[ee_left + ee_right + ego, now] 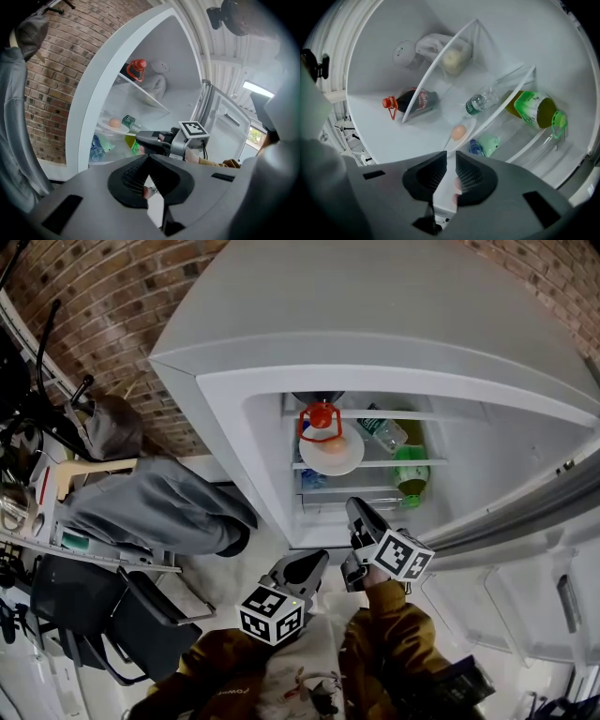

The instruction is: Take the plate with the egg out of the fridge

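Observation:
The fridge [375,343] stands open in front of me. On its middle shelf a white plate [331,454] holds one brown egg [458,131]; the plate [469,123] lies just beyond my right gripper's jaws. My right gripper [451,157] hovers before the shelf front with only a narrow slit between its pads and nothing in it; in the head view this gripper [356,512] points at the fridge opening. My left gripper [312,565] hangs lower and further back. Its pads meet at the tips, empty [149,159]. The left gripper view also catches the egg [114,123].
A red-capped dark bottle [412,102] lies on the shelf above the plate. A water bottle [480,103] and a green bottle [534,110] lie beside the plate, a blue bottle [476,147] below. The fridge door [525,521] hangs open at right. Grey-trousered legs [159,502] are at left.

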### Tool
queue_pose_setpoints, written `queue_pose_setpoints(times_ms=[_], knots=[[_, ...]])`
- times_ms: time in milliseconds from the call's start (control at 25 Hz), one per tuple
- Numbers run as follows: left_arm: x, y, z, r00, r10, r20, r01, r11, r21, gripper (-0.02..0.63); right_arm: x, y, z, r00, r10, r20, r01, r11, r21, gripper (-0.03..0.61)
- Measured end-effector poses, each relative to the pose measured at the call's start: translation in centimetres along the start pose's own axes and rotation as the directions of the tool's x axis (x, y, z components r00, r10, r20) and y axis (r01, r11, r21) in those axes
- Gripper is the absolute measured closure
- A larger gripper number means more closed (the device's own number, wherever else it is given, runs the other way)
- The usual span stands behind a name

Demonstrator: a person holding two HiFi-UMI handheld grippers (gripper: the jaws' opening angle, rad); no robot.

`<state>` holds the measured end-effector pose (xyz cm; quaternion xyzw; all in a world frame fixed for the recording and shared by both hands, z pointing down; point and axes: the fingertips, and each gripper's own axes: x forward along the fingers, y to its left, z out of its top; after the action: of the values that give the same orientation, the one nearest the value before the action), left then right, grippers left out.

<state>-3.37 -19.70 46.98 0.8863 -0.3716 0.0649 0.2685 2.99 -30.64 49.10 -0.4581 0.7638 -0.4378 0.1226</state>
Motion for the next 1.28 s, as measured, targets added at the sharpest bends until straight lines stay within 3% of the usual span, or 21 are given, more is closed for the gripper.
queue_pose_setpoints(times_ms=[480,960,1280], knots=[[-0.1,0.6,0.7,1.0,0.012,0.011,-0.012,1.0,0.006,0.604,2.0,-0.8,0.4,0.999,0.033,0.003,-0.033,0.992,0.121,0.537],[-0.5,0.7,0.7,1.0,0.014,0.007,-0.014,1.0,0.008,0.604,3.4,-0.4,1.2,0.995,0.096,0.025,-0.099,0.946,0.31,0.538],[-0.9,0.5,0.5,1.0,0.011,-0.003,-0.011,1.0,0.013,0.604,4.4,-1.0,0.7,0.993,0.115,-0.026,-0.099,0.935,0.342,0.537]])
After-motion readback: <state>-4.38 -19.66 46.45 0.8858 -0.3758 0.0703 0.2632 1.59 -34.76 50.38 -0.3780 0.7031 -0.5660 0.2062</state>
